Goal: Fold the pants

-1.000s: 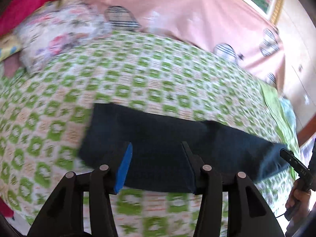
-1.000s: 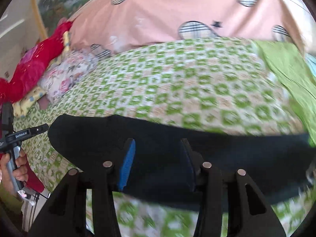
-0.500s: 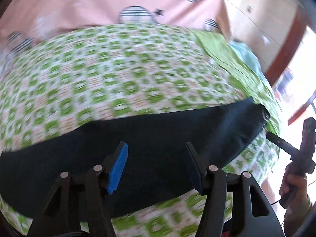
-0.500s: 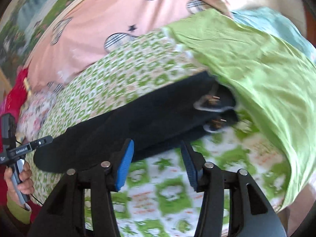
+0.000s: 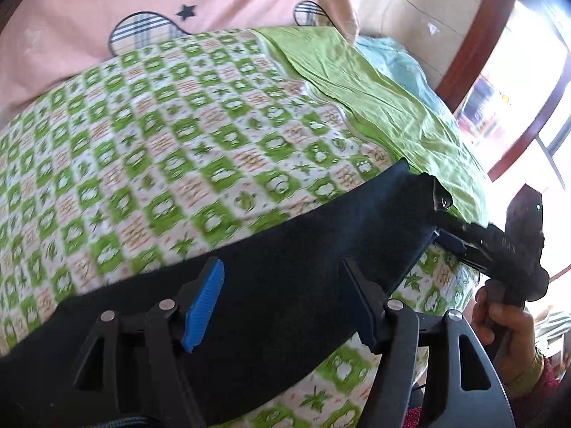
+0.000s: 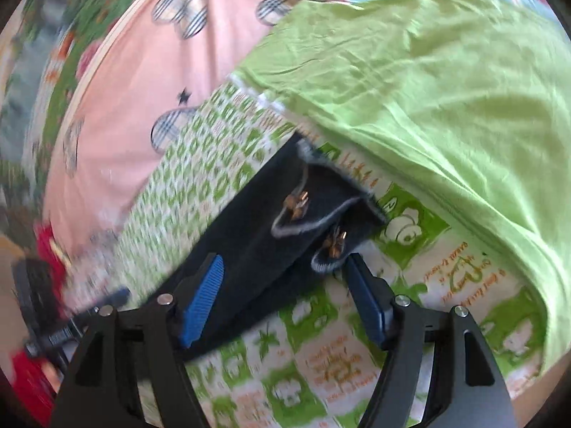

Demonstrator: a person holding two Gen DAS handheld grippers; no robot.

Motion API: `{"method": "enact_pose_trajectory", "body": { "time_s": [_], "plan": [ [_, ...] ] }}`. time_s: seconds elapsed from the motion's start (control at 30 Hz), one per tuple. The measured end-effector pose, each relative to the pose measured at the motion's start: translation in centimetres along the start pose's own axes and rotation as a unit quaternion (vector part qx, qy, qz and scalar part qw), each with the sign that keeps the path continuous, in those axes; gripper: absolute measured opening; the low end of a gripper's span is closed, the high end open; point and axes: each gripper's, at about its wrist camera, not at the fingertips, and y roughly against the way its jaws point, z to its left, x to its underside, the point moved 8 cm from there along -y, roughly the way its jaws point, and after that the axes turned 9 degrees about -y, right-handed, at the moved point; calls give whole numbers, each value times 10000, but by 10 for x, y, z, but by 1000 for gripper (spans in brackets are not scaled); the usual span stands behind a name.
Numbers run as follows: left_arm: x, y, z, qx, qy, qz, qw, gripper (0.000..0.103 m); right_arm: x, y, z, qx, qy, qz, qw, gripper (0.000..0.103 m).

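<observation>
Dark navy pants [image 5: 271, 278] lie folded lengthwise as a long strip on the green-and-white patterned bedspread [image 5: 160, 135]. My left gripper [image 5: 282, 299] is open, hovering just above the strip's middle. The right gripper shows in the left wrist view [image 5: 446, 235] at the strip's right end, by the waistband. In the right wrist view the pants [image 6: 271, 235] run up-right to the waistband with copper rivets [image 6: 298, 205]. My right gripper [image 6: 285, 281] is open with the waistband corner between its fingers, not clamped.
A lime green sheet [image 5: 374, 103] covers the bed's right side, also in the right wrist view [image 6: 428, 107]. A pink quilt with plaid patches [image 5: 142, 18] lies at the back. The bed's near edge is close below the pants. A window and wooden frame [image 5: 499, 71] are at right.
Both views swung toward the waistband end. My right gripper moved in until the waistband corner sits between its open fingers. My left gripper stayed open over the strip's middle.
</observation>
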Motion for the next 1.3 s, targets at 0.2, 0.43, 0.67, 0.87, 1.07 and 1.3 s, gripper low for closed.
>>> {"method": "enact_pose_trajectory", "body": {
  "time_s": [0.2,0.43,0.67,0.87,1.07,1.3],
  "plan": [
    [-31,-30,-20,220,-439,254,9985,69,-7,-3,-15,-46,-238,-95,9997,14],
    [-69,-87,-56,780,-848,719,9907,69,-15,10,-26,-300,-97,-227,9992,12],
    [-90,-147,-97,1331,-1194,1288,9754,64,-14,9,-23,-284,227,-180,9992,12],
    [-100,-174,-123,1918,-1209,1518,9620,24,-12,5,-25,-327,329,-84,9989,12],
    [-102,-161,-130,2069,-1173,1293,9626,9,-13,10,-16,-468,473,-76,9978,12],
    [-109,-112,-116,2073,-1107,735,9692,9,-11,24,19,-806,825,-130,9932,12]
  ]
}}
